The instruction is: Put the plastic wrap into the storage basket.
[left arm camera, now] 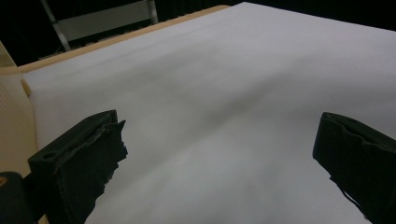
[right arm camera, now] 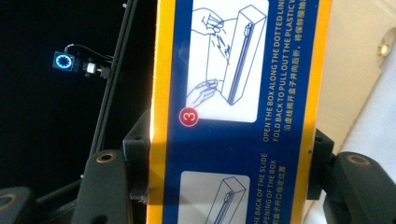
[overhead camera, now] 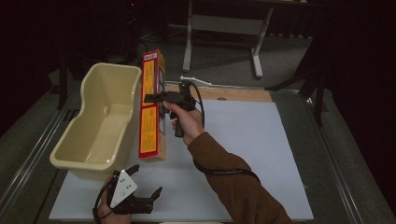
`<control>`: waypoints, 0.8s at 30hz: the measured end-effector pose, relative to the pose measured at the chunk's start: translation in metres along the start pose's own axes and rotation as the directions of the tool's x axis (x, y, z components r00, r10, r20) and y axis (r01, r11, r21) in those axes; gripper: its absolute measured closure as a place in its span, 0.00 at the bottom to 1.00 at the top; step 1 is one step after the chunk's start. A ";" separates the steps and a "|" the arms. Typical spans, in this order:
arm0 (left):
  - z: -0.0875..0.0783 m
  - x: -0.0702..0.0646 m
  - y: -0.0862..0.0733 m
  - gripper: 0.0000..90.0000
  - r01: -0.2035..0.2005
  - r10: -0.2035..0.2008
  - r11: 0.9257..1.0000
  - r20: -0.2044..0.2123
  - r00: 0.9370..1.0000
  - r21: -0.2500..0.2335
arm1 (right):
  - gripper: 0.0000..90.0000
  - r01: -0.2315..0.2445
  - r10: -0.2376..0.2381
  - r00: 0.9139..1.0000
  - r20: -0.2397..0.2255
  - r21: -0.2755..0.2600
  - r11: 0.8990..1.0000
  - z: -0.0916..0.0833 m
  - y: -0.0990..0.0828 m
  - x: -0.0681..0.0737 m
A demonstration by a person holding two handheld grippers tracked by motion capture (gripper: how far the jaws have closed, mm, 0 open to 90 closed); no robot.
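A long yellow and red box [overhead camera: 150, 107] stands on its narrow side beside a cream plastic tub [overhead camera: 88, 161], along the tub's right wall. My right gripper [overhead camera: 158, 99] is shut on the box about halfway along it. In the right gripper view the box's blue and yellow instruction panel [right arm camera: 233, 116] sits between both jaws, which press on its two sides. My left gripper [overhead camera: 147, 179] rests near the front left corner of the white sheet [overhead camera: 233, 140]. It is open, with its jaws wide apart over bare sheet [left arm camera: 219, 93] and nothing between them.
The tub is empty and takes up the left side of the sheet. A strip of wooden tabletop [overhead camera: 233, 94] shows behind the sheet. A metal table frame [overhead camera: 224, 23] stands on the floor farther back. A cable trails from the right gripper along the brown sleeve [overhead camera: 233, 186].
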State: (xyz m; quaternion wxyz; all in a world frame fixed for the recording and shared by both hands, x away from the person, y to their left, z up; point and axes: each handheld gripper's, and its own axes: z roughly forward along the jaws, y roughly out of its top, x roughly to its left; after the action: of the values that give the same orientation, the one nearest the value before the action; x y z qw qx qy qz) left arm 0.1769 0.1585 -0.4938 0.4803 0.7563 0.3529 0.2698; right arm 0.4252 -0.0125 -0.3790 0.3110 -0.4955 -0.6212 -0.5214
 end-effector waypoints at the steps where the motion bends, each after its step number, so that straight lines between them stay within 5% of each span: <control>1: 0.000 0.000 0.000 0.02 0.000 0.000 1.000 0.000 1.000 0.000 | 0.44 0.000 0.000 1.000 0.000 0.000 1.000 0.000 0.000 0.000; 7: 0.000 -0.002 0.000 0.02 -0.002 0.002 1.000 0.005 1.000 -0.004 | 0.44 -0.050 0.049 0.999 -0.017 -0.007 0.999 0.020 -0.001 0.001; 24: -0.005 -0.002 0.000 0.02 0.003 -0.002 1.000 0.008 1.000 -0.024 | 0.43 -0.068 0.068 0.997 -0.026 -0.016 0.998 0.063 -0.001 0.012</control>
State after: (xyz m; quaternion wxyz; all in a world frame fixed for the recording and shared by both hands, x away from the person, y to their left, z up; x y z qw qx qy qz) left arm 0.1722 0.1598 -0.4921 0.4908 0.7512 0.3489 0.2705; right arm 0.4291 0.0517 -0.3847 0.3321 -0.5124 -0.5955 -0.5220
